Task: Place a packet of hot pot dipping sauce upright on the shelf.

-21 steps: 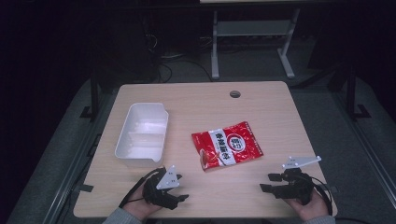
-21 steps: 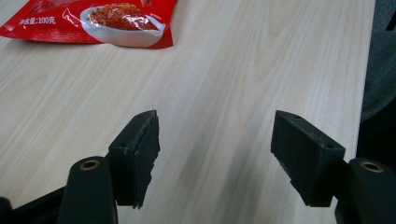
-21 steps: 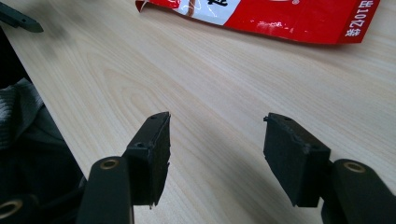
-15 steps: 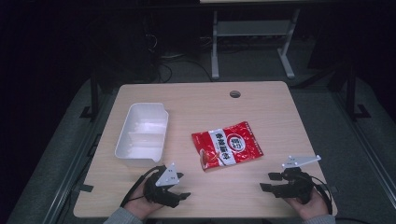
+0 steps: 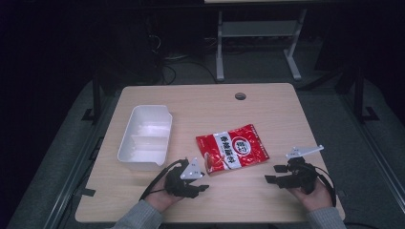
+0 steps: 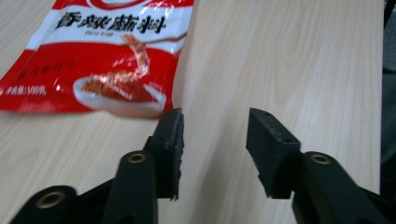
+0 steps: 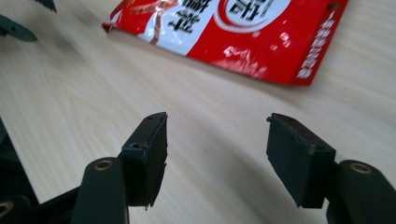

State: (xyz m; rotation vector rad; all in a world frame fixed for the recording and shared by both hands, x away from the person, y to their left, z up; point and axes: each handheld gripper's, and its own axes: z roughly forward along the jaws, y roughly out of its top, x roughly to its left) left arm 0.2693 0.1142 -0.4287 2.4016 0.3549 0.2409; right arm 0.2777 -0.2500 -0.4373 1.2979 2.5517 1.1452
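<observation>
Here the red packet [image 5: 232,152] lies flat mid-desk [image 5: 267,109], between both gaping, empty tongs, left [image 5: 203,183] and right [image 5: 272,174]. It looks light, crinkly and slippery; pinching a sealed edge seems safest.

High view overhead; tongs cameras low, sharing packet [image 5: 232,152].

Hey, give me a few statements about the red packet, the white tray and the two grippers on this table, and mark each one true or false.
1. The red packet lies flat on the table. True.
2. The white tray holds the packet. False: nothing lies in the tray, and the packet lies to its right.
3. The left gripper is shut on the packet. False: its jaws stand open just short of it.
4. The right gripper is open, with nothing between its jaws. True.
</observation>
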